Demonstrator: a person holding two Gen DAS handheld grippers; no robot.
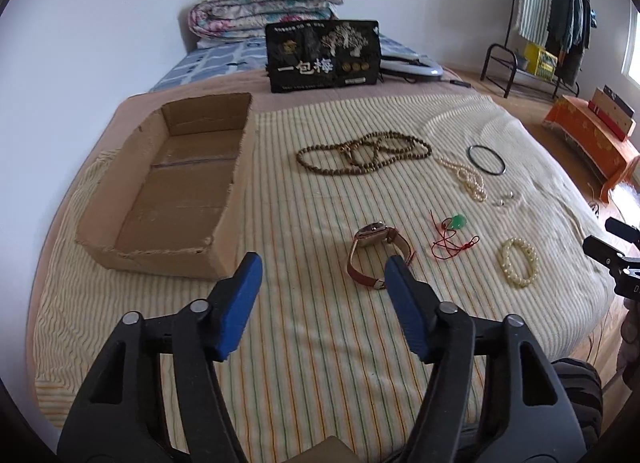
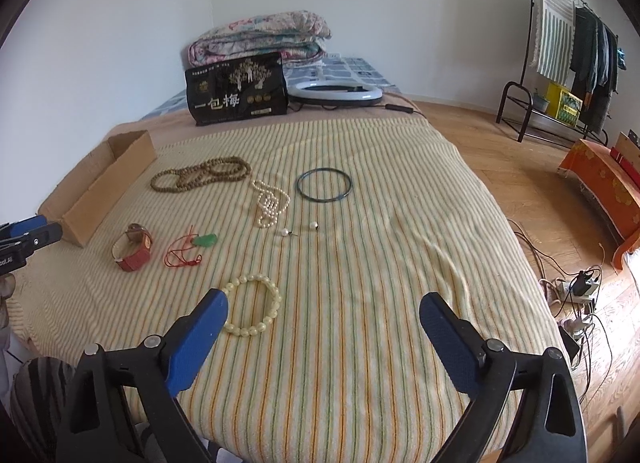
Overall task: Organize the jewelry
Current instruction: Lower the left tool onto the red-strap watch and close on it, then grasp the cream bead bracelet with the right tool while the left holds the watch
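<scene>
Jewelry lies spread on a striped towel [image 1: 312, 343] on a bed. An open, empty cardboard box [image 1: 168, 183] sits at the left. A red-strap watch [image 1: 376, 251] lies just beyond my open left gripper [image 1: 322, 269]. Further on lie a brown bead necklace [image 1: 364, 155], a pearl necklace [image 1: 466, 179], a dark bangle [image 1: 486, 159], a jade pendant on red cord [image 1: 456, 223] and two pearl earrings [image 2: 300, 229]. A cream bead bracelet [image 2: 252, 305] lies just beyond my open, empty right gripper [image 2: 324, 307], near its left finger.
A black printed bag [image 1: 322, 55] stands at the towel's far edge, with a ring light [image 2: 334, 93] beside it and folded quilts [image 1: 264, 5] behind. Wooden floor with cables and a power strip [image 2: 572, 291] lies right of the bed. A clothes rack [image 2: 568, 43] stands far right.
</scene>
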